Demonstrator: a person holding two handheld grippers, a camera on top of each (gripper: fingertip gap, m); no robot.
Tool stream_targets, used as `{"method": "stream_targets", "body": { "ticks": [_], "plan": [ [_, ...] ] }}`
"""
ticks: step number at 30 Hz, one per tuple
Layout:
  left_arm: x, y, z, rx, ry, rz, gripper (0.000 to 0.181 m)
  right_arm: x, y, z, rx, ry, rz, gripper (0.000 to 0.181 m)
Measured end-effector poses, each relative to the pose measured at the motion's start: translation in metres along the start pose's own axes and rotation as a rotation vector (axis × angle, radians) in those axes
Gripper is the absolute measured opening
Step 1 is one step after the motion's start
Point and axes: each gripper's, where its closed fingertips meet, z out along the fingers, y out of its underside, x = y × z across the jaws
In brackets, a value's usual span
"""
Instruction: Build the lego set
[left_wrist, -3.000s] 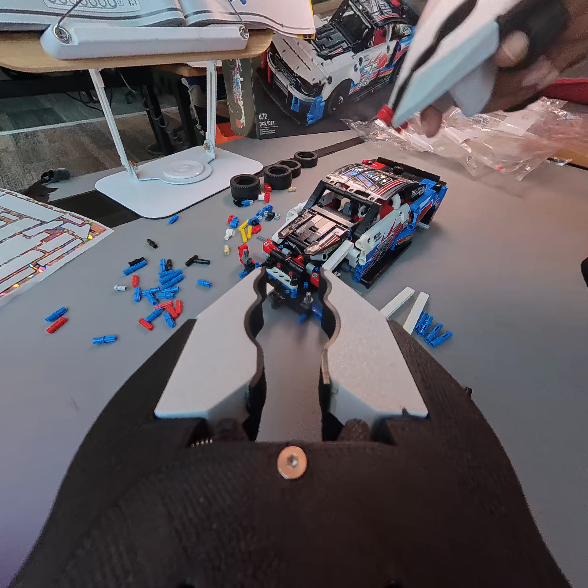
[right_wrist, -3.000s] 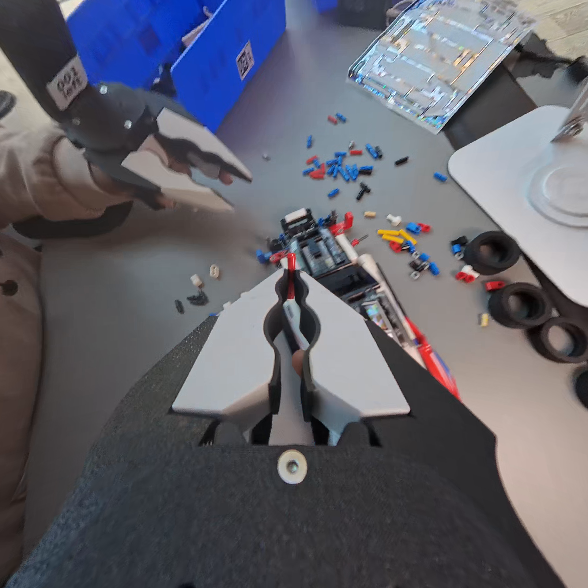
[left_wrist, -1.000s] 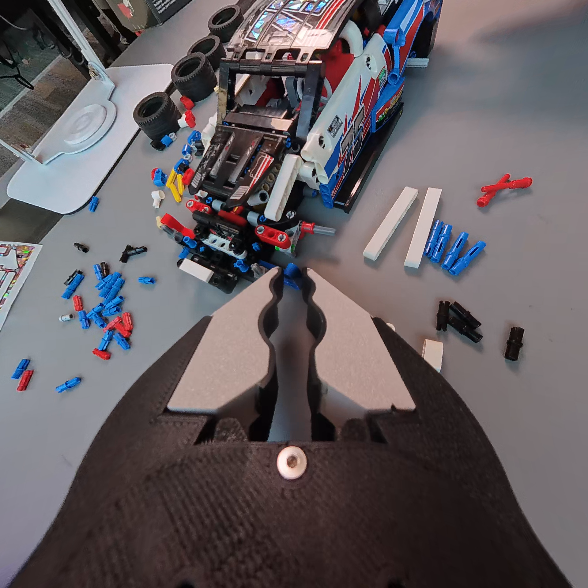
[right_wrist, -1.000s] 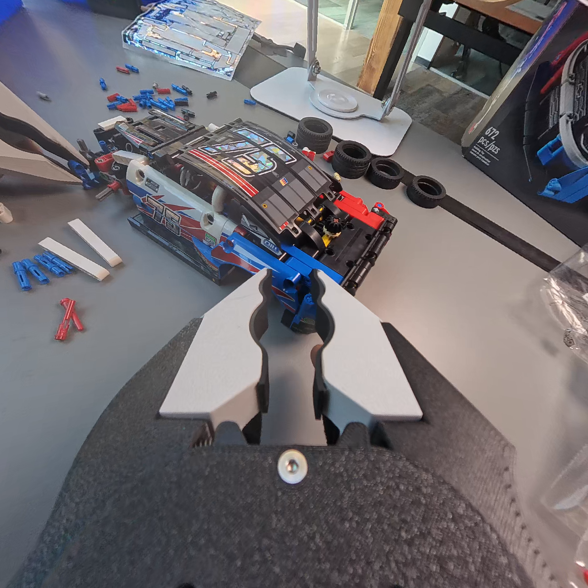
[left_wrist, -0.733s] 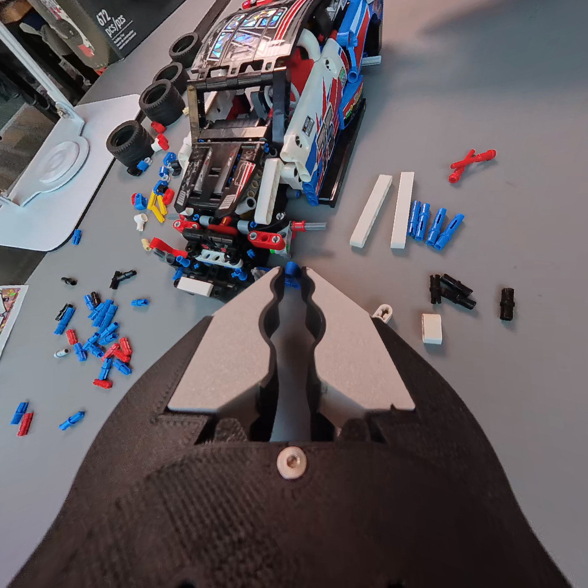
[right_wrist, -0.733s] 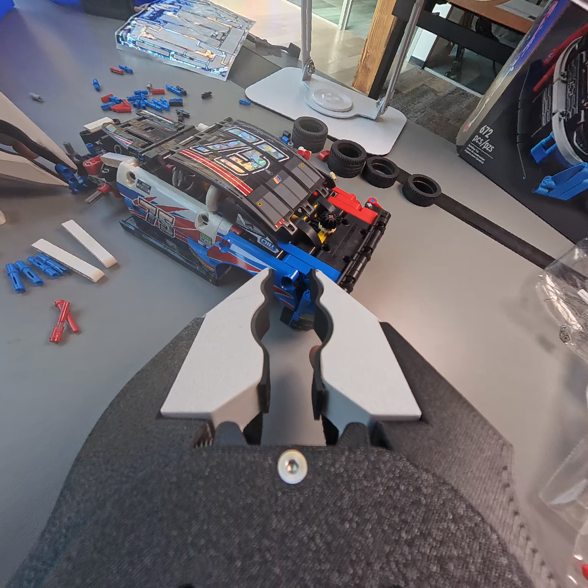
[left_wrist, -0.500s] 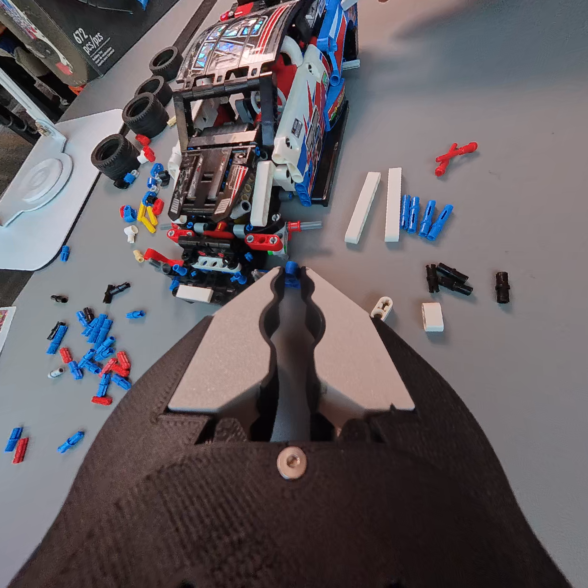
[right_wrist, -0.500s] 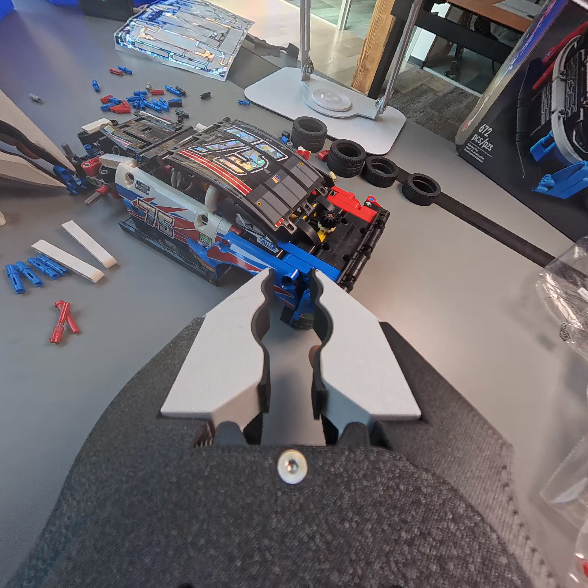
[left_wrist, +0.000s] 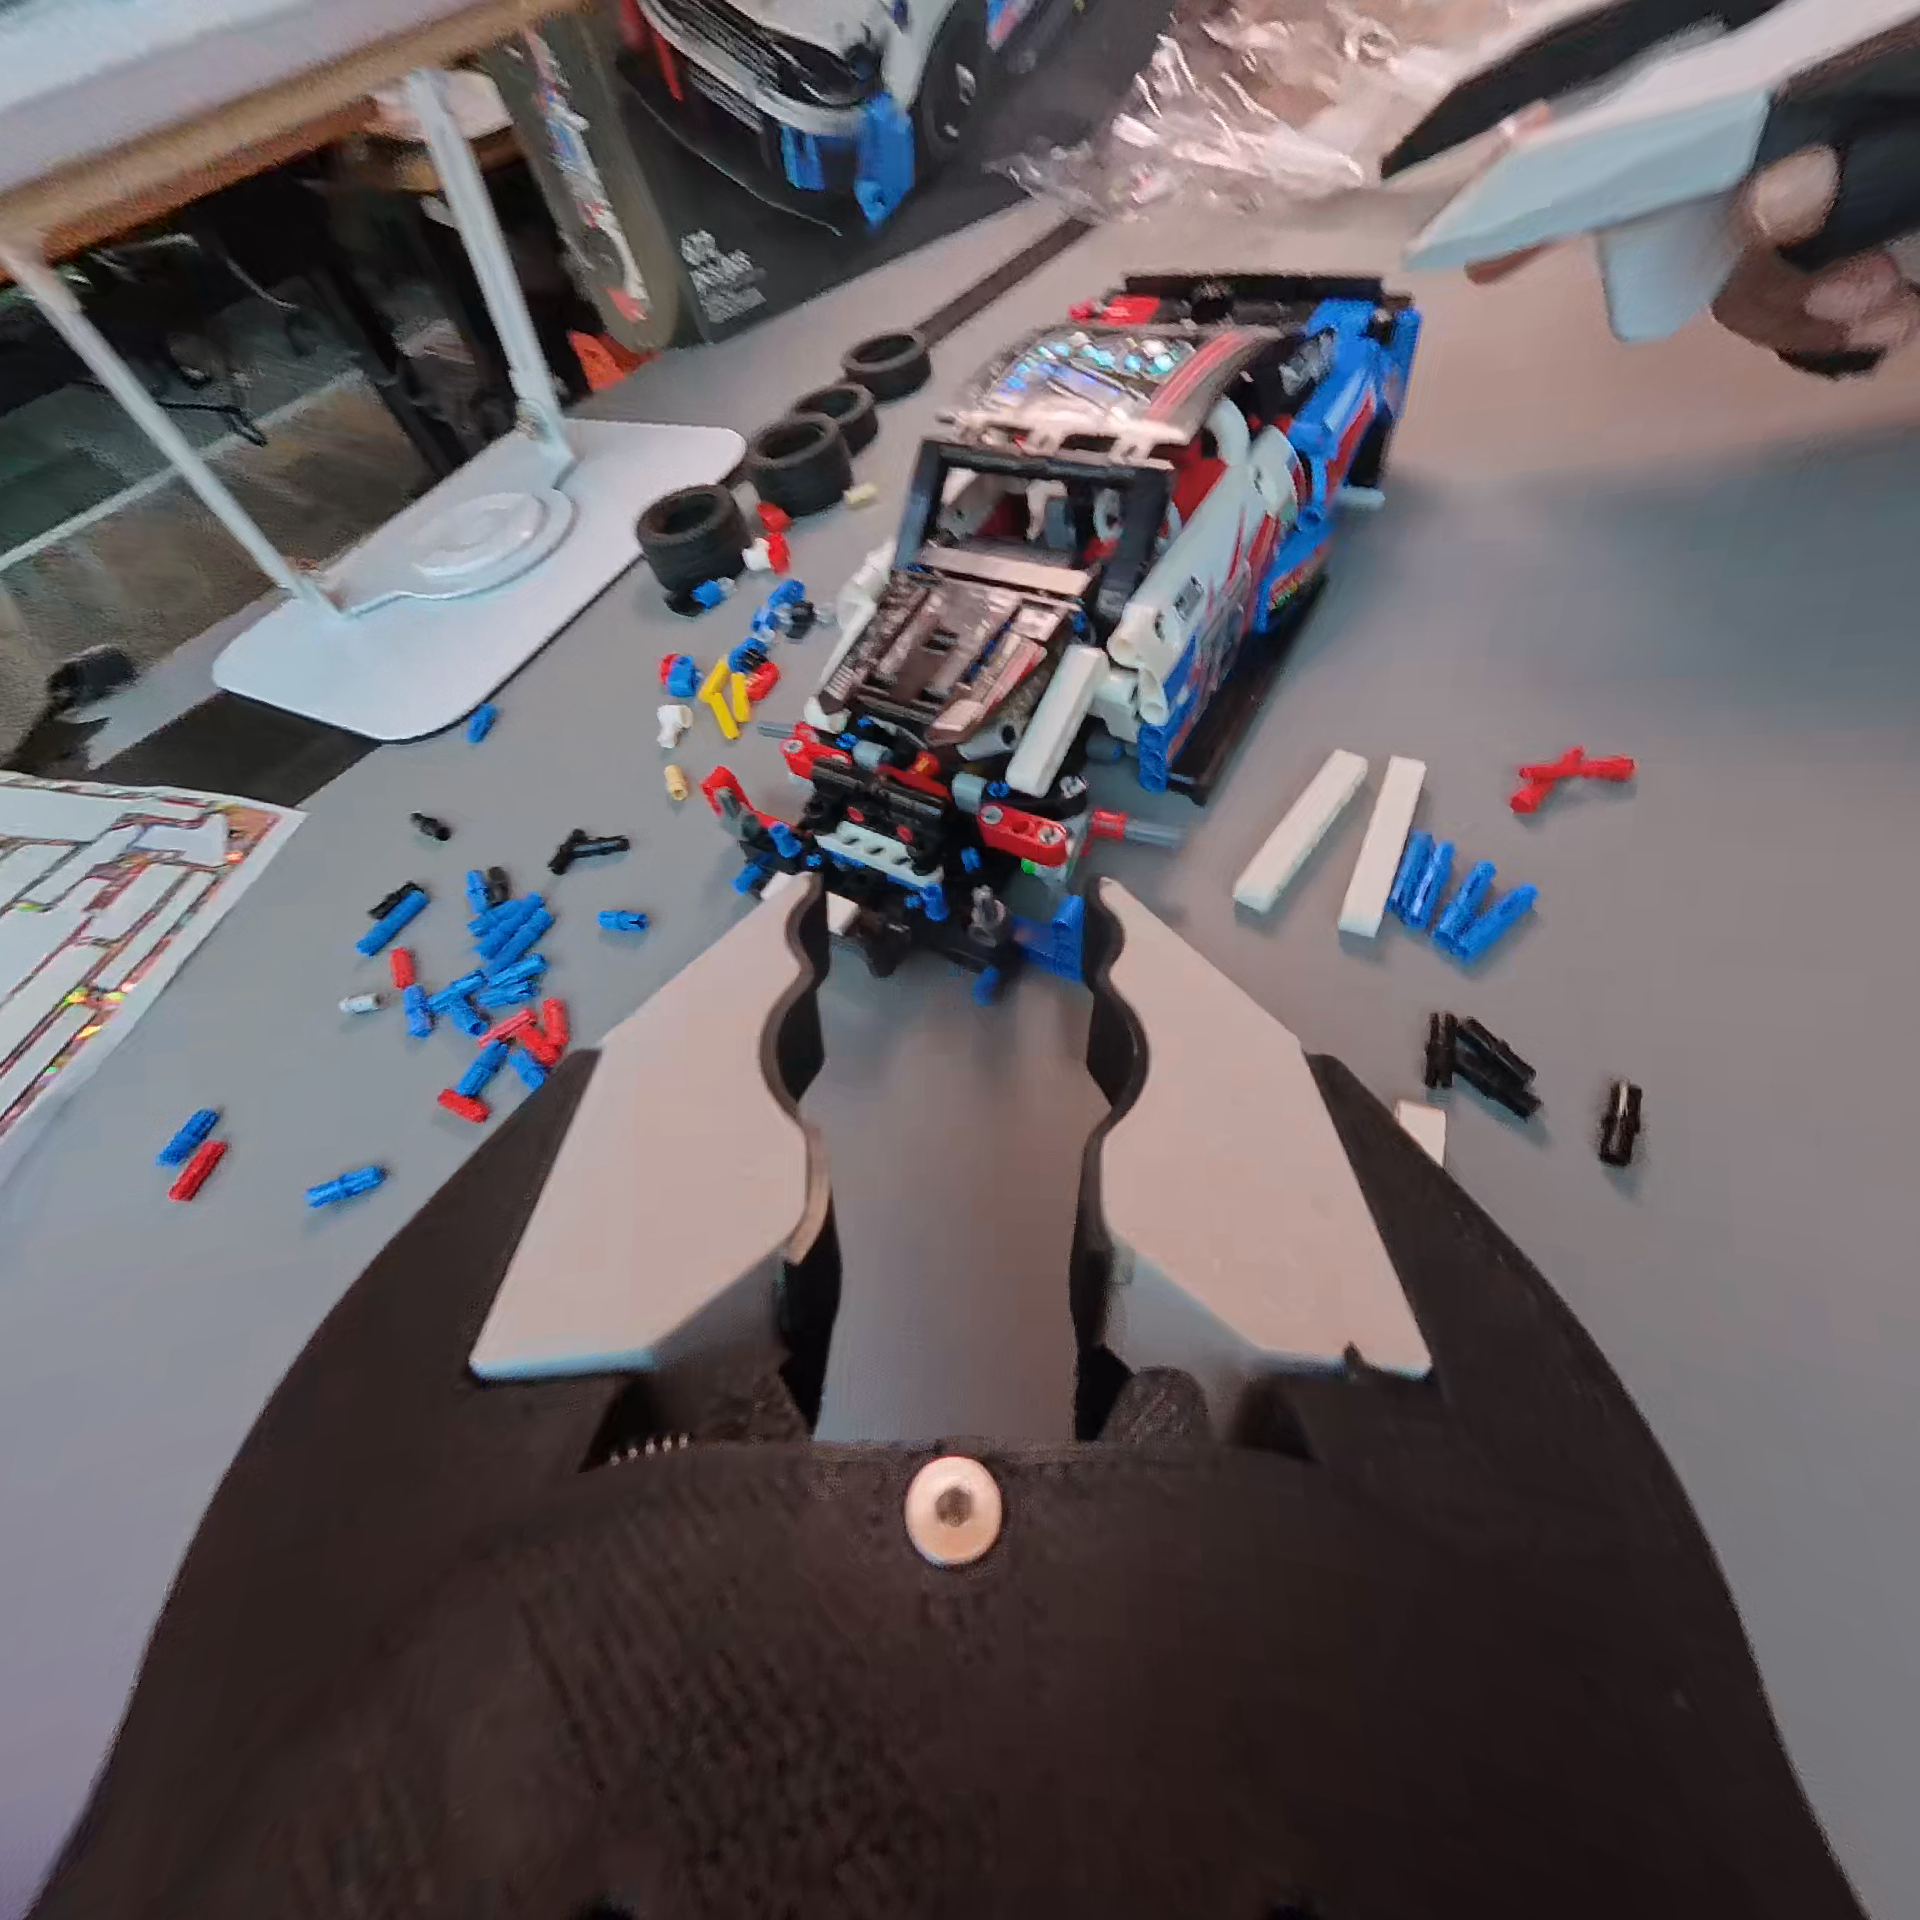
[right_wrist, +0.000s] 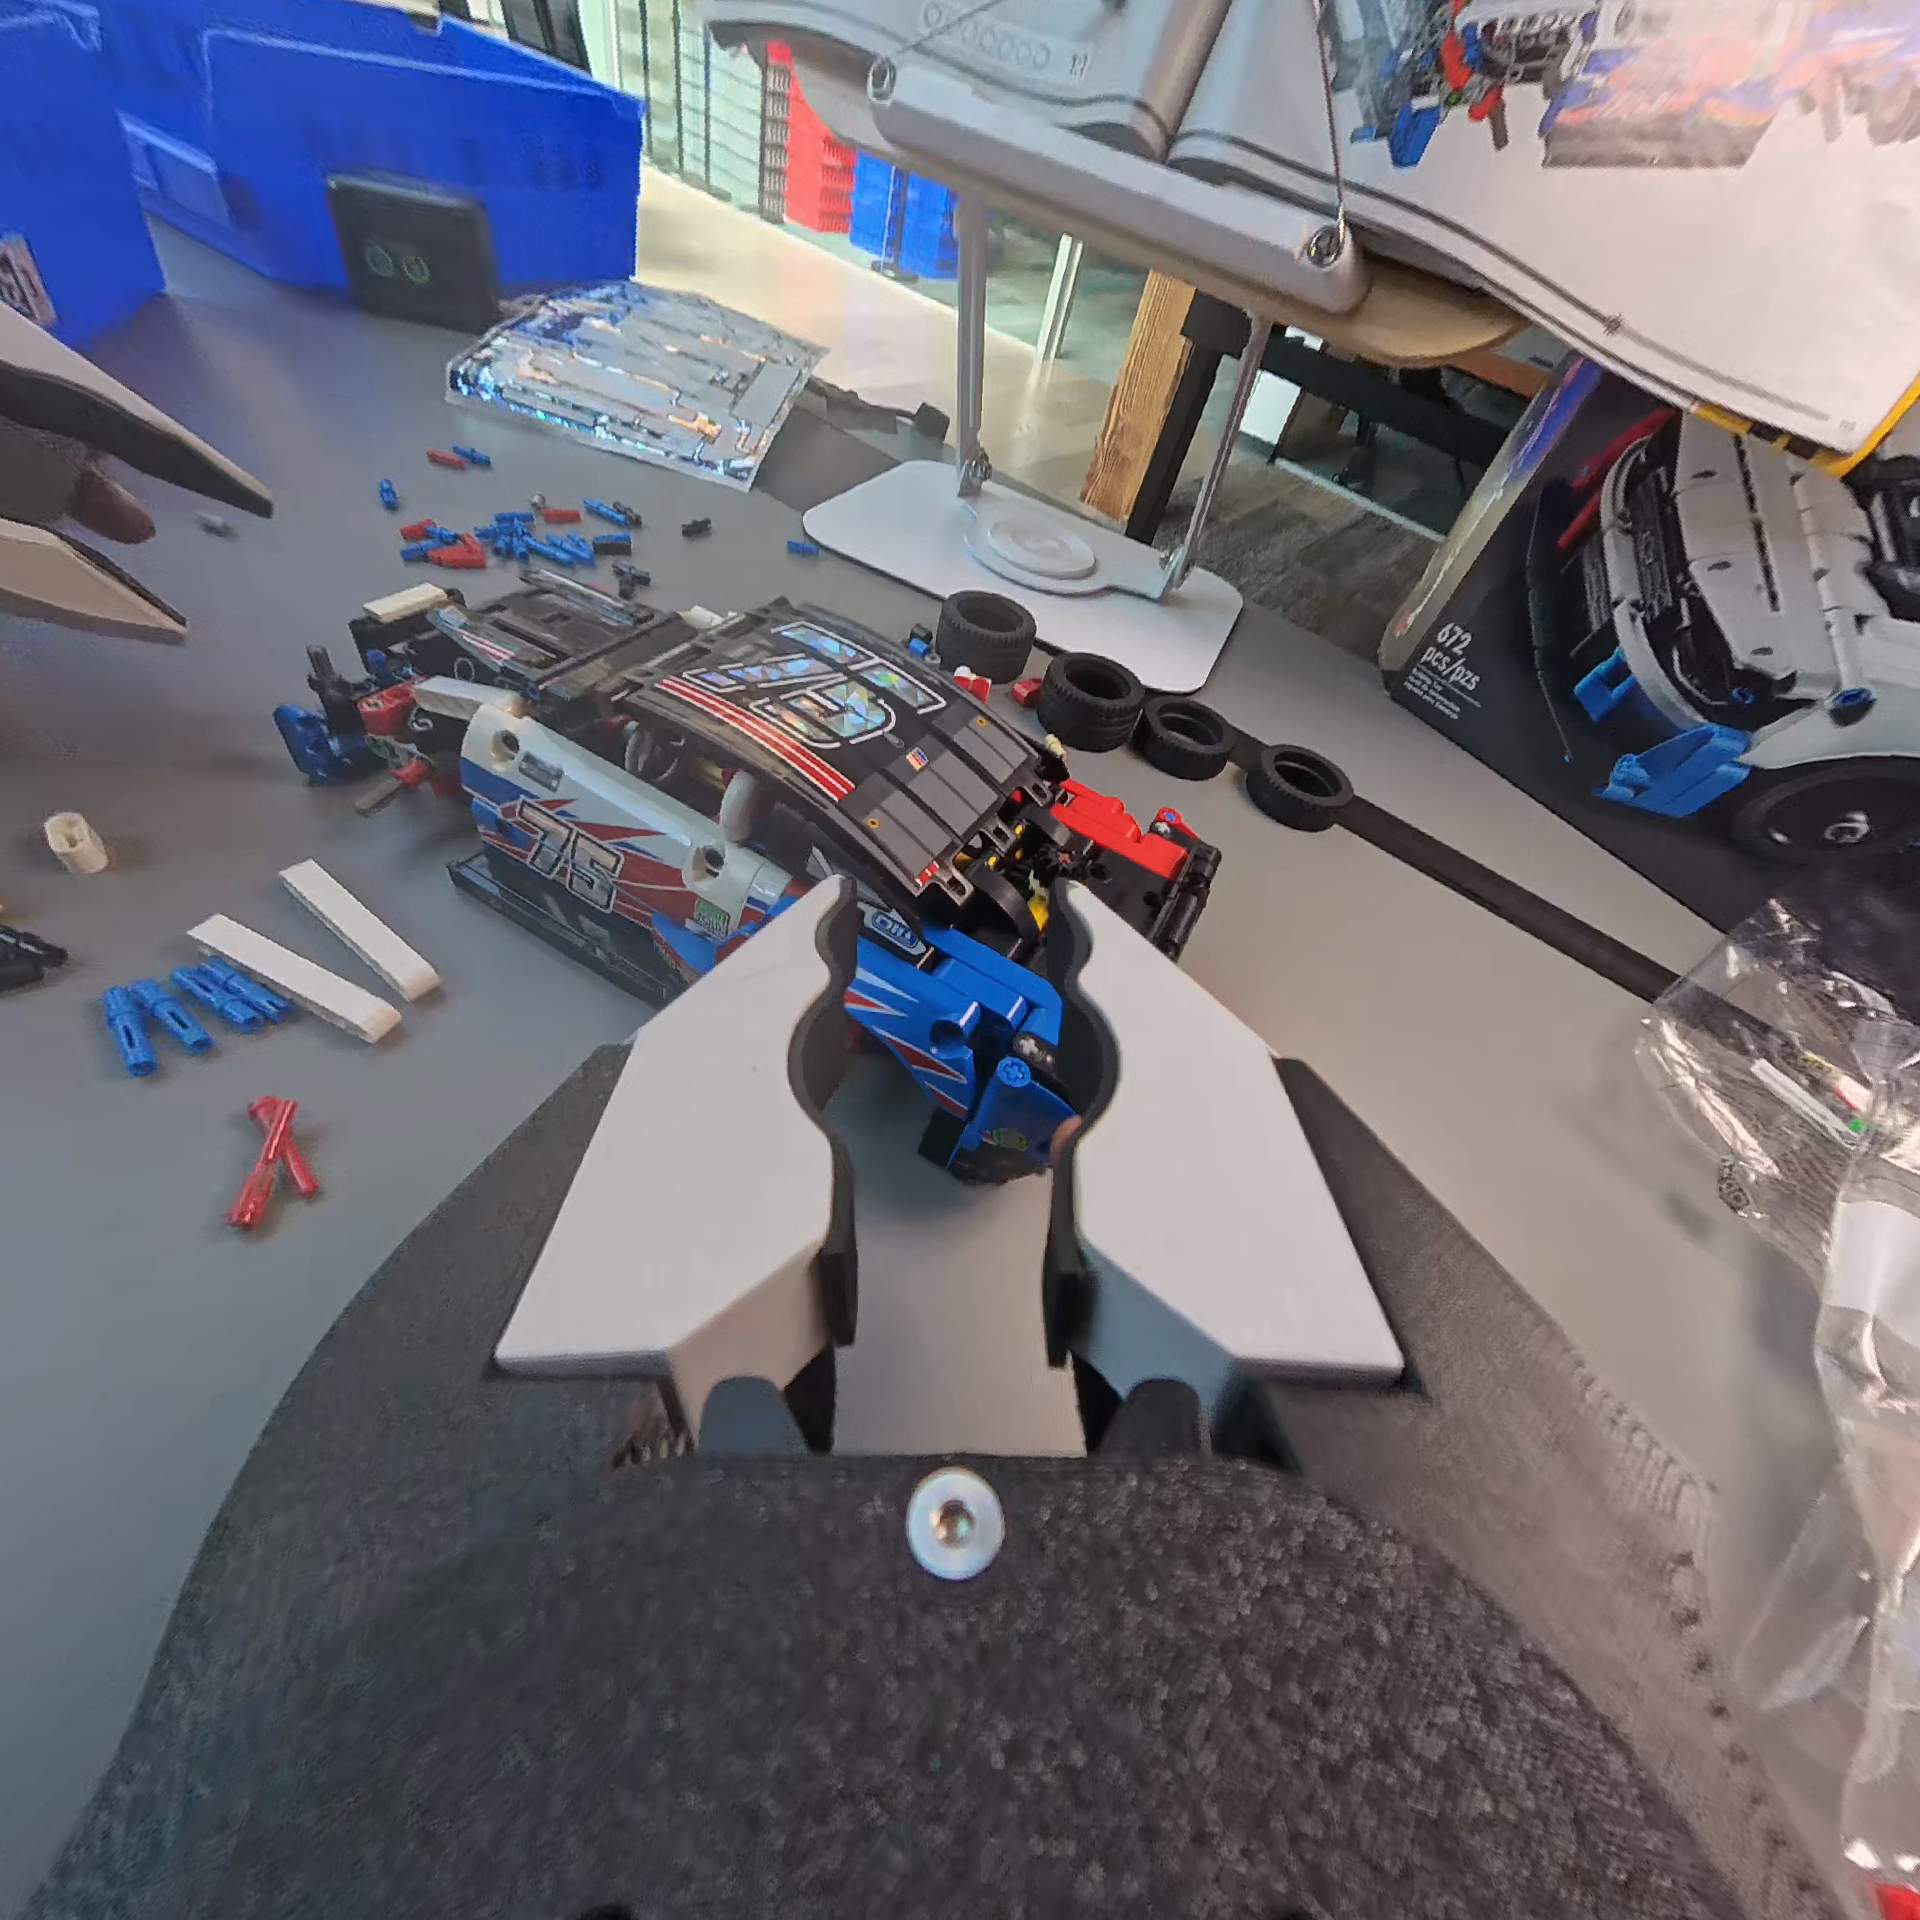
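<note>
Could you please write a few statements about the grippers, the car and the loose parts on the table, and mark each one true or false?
1. The left gripper is open and holds nothing. True.
2. All four black tyres are mounted on the car. False: they stand loose on the table beside the car.
3. Two white beams lie side by side next to a row of blue pins. True.
4. The right gripper is shut on a red axle. False: it is open, with the car's blue rear corner between its fingers.
5. The sticker sheet lies on the car's roof. False: it lies on the table, well beyond the car's front.
</note>
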Motion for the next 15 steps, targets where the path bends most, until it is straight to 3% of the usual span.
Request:
{"method": "stream_targets", "body": {
  "ticks": [1, 8, 15],
  "plan": [
    [-0.006, -0.007, -0.003, 0.038, -0.041, -0.032, 0.056, -0.001, -0.006, -0.001, 0.028, 0.006, 0.007, 0.04],
    [-0.014, -0.044, -0.025, 0.238, -0.126, -0.145, 0.069, -0.021, -0.049, -0.018, 0.242, -0.032, 0.103, 0.054],
    [-0.016, -0.065, -0.043, 0.359, -0.138, -0.161, 0.062, -0.036, -0.063, -0.025, 0.338, -0.093, 0.095, 0.046]
  ]
}}
